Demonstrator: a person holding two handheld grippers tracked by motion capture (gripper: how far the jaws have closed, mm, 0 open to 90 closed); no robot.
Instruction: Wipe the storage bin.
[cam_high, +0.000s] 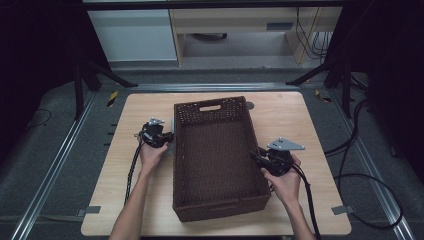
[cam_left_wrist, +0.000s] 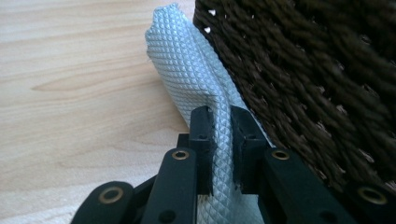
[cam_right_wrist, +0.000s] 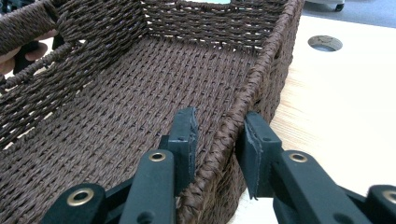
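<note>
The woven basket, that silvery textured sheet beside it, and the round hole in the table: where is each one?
Woven basket (cam_high: 215, 150): high view, on its inner floor.
Silvery textured sheet (cam_left_wrist: 187, 65): left gripper view, on its upper part beside the basket wall.
Round hole (cam_right_wrist: 325, 43): right gripper view, on its middle, in the tabletop.

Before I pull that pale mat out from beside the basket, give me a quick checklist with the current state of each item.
1. Left gripper clamped on the textured mat: ok, jaws pinch a fold of it.
2. Right gripper steadying the basket: ok, jaws straddle its right rim; how firmly they press, cannot tell.
3. Mat free of the basket: cannot tell, it lies against the woven wall and may run underneath.
4. Basket empty: ok, bare woven floor.
5. Table open on the left for the pull: ok.
6. Cables clear of the basket: ok, they trail back along the forearms.
</note>
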